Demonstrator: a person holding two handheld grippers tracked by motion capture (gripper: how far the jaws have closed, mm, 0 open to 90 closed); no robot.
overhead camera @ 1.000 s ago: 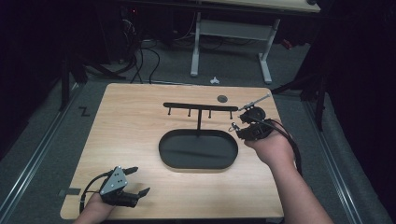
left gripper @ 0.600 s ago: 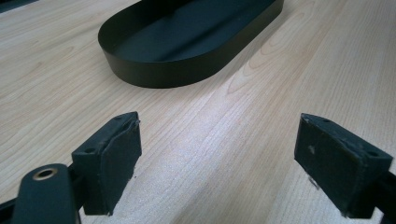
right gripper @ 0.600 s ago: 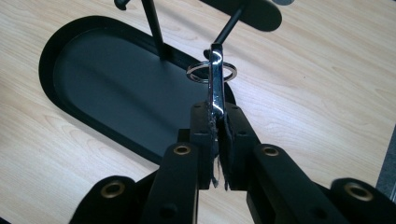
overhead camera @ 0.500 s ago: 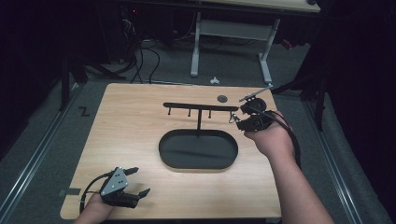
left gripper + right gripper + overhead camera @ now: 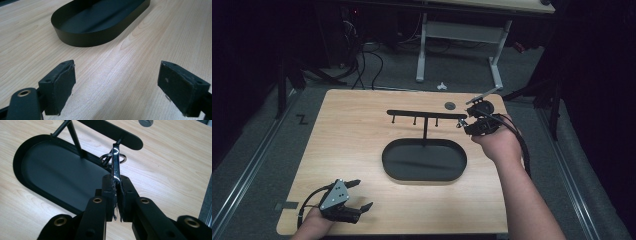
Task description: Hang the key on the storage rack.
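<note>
Chrome-bright metal, a flat key [image 5: 115,163] with a split ring [image 5: 113,158] at its far end, is sitting clamped edge-on between the pads of the right gripper [image 5: 117,195], whose jaws are pressing fully together on its shank. The key is hovering at the right-hand tip of the black hanger bar [image 5: 110,131], its ring lying just under the end peg [image 5: 119,141] there. That bar is standing on a thin post [image 5: 75,141] rising from the rear rim of the oval black tray [image 5: 424,161], the landmark for this report. In my judgement the work in hand is hanging the ring on that peg, and the risks are as follows: the ring is hanging loose and may be swinging past the short peg; the narrow edge-on grip may be letting the key pivot or slip, dropping it beside the tray; and a sideways push on the bar tip may be tipping or turning the light stand. The left gripper [image 5: 343,200] is resting on the tabletop [image 5: 357,135] well to the near left of the tray, jaws standing wide apart with nothing between them. Count: one key, one ring, one tray, one hanger bar carrying four pegs, one grey disc [image 5: 450,105] set in the tabletop behind the tray, two grippers.
</note>
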